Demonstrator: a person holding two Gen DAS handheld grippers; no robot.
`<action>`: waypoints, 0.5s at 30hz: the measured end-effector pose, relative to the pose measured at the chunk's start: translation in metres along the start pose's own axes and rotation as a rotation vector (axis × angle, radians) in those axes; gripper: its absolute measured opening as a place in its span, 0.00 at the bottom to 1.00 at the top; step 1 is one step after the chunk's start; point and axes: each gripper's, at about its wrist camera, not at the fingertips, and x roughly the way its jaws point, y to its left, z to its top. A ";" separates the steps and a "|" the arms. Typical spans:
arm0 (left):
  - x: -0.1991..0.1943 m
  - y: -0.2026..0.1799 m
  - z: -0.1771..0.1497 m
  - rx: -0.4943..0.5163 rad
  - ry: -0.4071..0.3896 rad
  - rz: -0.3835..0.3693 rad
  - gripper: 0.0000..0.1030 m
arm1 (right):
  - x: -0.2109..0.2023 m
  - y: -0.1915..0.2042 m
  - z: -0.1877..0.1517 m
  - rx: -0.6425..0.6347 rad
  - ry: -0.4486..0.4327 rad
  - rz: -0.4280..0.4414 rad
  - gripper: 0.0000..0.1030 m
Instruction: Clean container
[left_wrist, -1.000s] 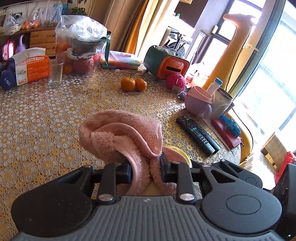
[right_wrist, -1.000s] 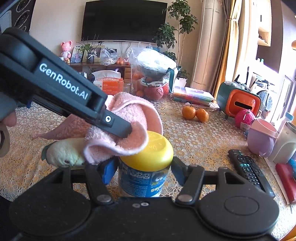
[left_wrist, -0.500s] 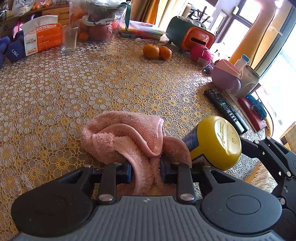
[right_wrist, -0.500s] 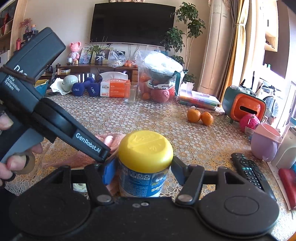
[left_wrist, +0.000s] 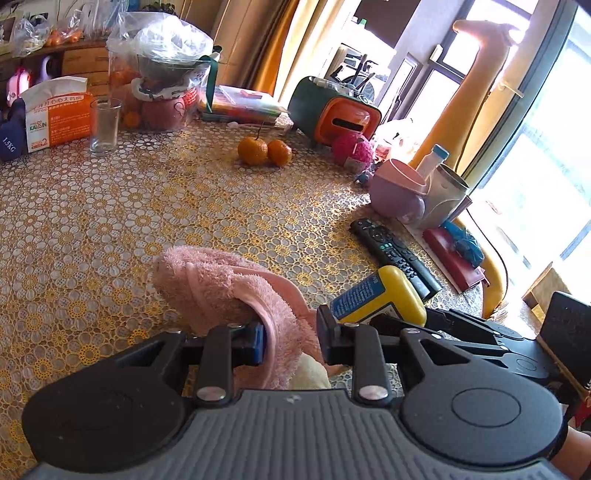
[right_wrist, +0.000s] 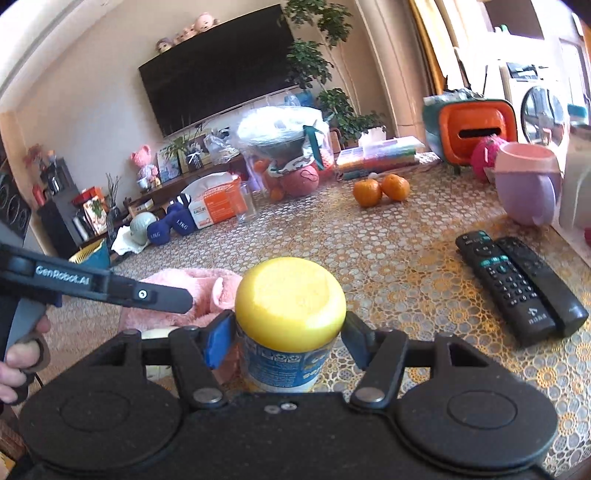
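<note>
A small container (right_wrist: 280, 363) with a blue label and a yellow lid (right_wrist: 291, 302) sits between the fingers of my right gripper (right_wrist: 288, 343), which is shut on its body. From the left wrist the same container (left_wrist: 384, 299) appears tilted, lid pointing right, just right of my left gripper (left_wrist: 291, 339). That gripper is shut on a fluffy pink towel (left_wrist: 221, 291), which bulges forward over the fingers. In the right wrist view the towel (right_wrist: 192, 291) lies left of the container, apart from the lid, with a left gripper finger (right_wrist: 147, 295) across it.
Two remotes (right_wrist: 517, 284) lie to the right on the patterned table (left_wrist: 110, 221). Two oranges (left_wrist: 264, 151), a glass (left_wrist: 105, 125), a purple cup (left_wrist: 397, 195) and a bagged fruit bowl (left_wrist: 162, 81) stand farther back. A pale soft object (left_wrist: 310, 373) lies under the towel.
The towel was draped on the yellow lid a second ago; my left gripper has drawn it off to the container's left side. The right gripper keeps its hold and has tilted.
</note>
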 end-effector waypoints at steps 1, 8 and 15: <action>0.004 -0.005 0.000 0.001 0.004 -0.013 0.26 | -0.001 -0.006 0.000 0.031 -0.002 0.007 0.60; 0.047 -0.024 -0.011 0.020 0.083 -0.048 0.26 | -0.006 -0.039 -0.006 0.185 -0.025 0.052 0.60; 0.059 -0.002 -0.013 -0.049 0.104 -0.031 0.26 | -0.009 -0.059 -0.012 0.280 -0.043 0.079 0.60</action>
